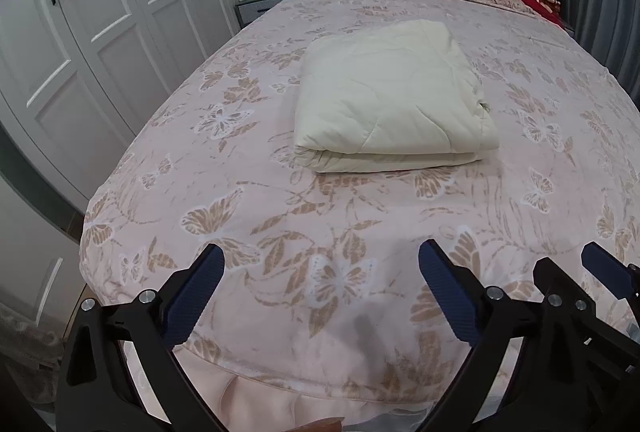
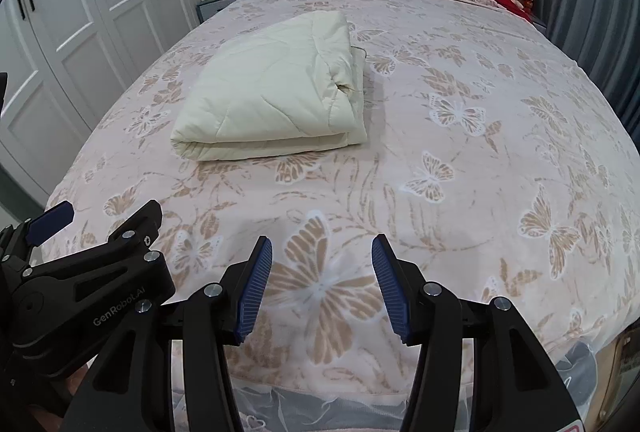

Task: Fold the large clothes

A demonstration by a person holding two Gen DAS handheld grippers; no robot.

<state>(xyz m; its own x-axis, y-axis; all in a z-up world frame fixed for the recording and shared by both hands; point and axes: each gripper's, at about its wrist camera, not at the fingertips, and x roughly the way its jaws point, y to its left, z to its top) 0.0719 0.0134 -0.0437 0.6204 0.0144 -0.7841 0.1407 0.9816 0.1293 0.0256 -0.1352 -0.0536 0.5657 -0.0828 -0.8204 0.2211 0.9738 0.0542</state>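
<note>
Quilt (image 1: 394,98), cream, folded into a thick rectangle, lies mid-bed on butterfly-print bedspread (image 1: 256,200), w/ bare cover all round it. Folded edge faces bed foot. Left gripper (image 1: 322,264) & right gripper (image 2: 322,256): jaws spread, nothing between, both above foot edge, well apart from quilt. Wardrobe (image 1: 100,12) flanks left side.

Black gripper (image 2: 322,284) frames, ribbed blue pads (image 2: 256,288), silver screws (GenRobot.AI lettering)

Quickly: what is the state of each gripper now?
Left gripper: open, holding nothing.
Right gripper: open, holding nothing.
</note>
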